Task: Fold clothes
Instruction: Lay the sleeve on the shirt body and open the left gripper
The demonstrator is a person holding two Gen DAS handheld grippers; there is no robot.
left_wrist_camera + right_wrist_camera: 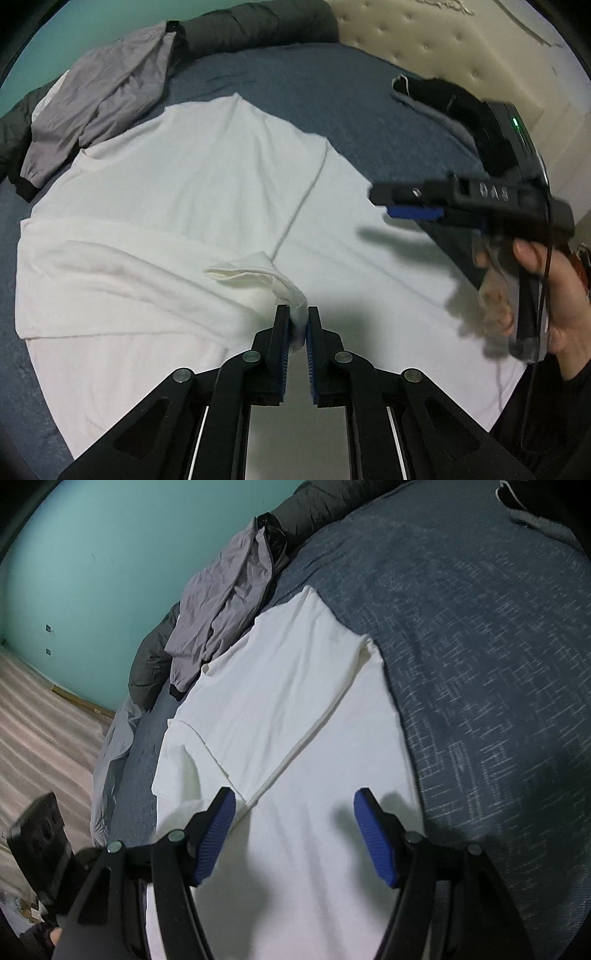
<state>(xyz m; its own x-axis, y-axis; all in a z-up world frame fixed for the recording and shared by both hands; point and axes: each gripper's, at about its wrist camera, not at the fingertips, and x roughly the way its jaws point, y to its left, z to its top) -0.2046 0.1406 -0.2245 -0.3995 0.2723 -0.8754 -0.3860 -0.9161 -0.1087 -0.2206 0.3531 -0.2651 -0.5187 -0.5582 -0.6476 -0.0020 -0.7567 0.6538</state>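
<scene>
White shirt (177, 192) lies spread flat on a blue bedspread (332, 96), taking up most of the middle of the bed. Plain white fabric, no print visible, soft wrinkles, one long straight crease or folded edge running diagonally across the middle. Left side of it looks doubled over, with a thicker layered band along that edge. A small bunched bit of the shirt, maybe a sleeve end or corner, is lifted off the surface and pinched in the left gripper (298, 325); its jaws stand narrow, clamped on that white fabric, blue pads pressing both sides. The right gripper (294, 834) hovers over the lower part of the shirt with jaws wide apart and nothing between them; blue pads (373, 834) clearly separated, their shadows falling on the cloth. In the left wrist view the right gripper shows from the side at the right edge, held by a hand (554, 295) with a dark sleeve, motion-blurred. A grey jacket (107, 96) lies crumpled at the far left of the bed, just touching the shirt's upper edge, with a dark green puffy item (258, 26) behind it along the teal wall (92, 554). A black garment (436, 96) sits at the far right near the cream tufted headboard (424, 29). Striped floor (37, 720) shows beside the bed.
</scene>
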